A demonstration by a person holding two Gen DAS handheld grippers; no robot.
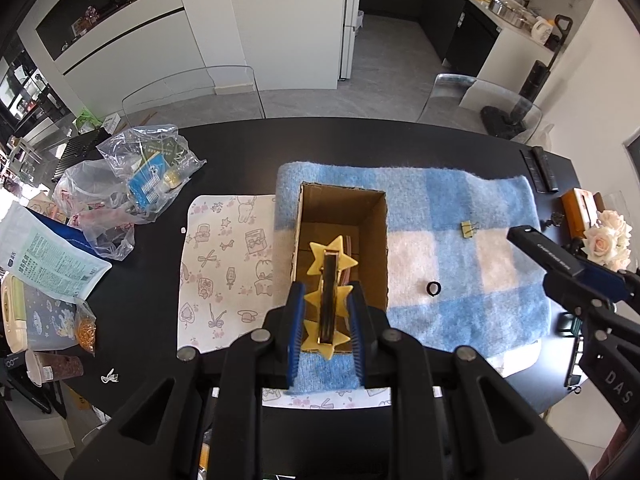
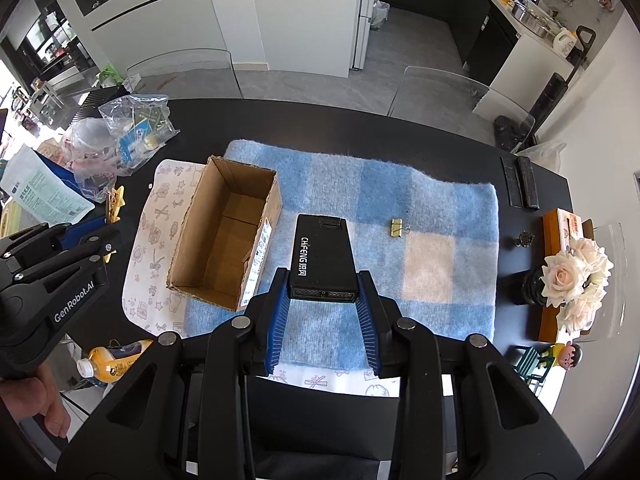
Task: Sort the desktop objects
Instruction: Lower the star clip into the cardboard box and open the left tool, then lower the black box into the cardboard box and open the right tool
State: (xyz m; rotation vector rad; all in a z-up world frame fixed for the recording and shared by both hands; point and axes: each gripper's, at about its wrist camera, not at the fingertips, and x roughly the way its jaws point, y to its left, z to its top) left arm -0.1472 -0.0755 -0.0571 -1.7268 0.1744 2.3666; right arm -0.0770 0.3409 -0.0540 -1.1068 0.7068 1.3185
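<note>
You work at a black surface [image 2: 400, 136] in an open kitchen with a grey floor. Left of the cardboard box [image 2: 224, 236] lies a printed paper mat [image 1: 224, 264]; the box stands on a blue-checked cloth [image 2: 400, 200]. Your left gripper [image 1: 326, 320], marked "GenRobot.AI", has its jaws pinching a yellow star hair clip [image 1: 326, 272] over the box's near end. Right of the box, your right gripper [image 2: 322, 300] has its jaws clamped on a black device [image 2: 322, 256] labelled "CHIFENG", above the cloth. Farther right lies a gold binder clip [image 2: 398, 227].
</note>
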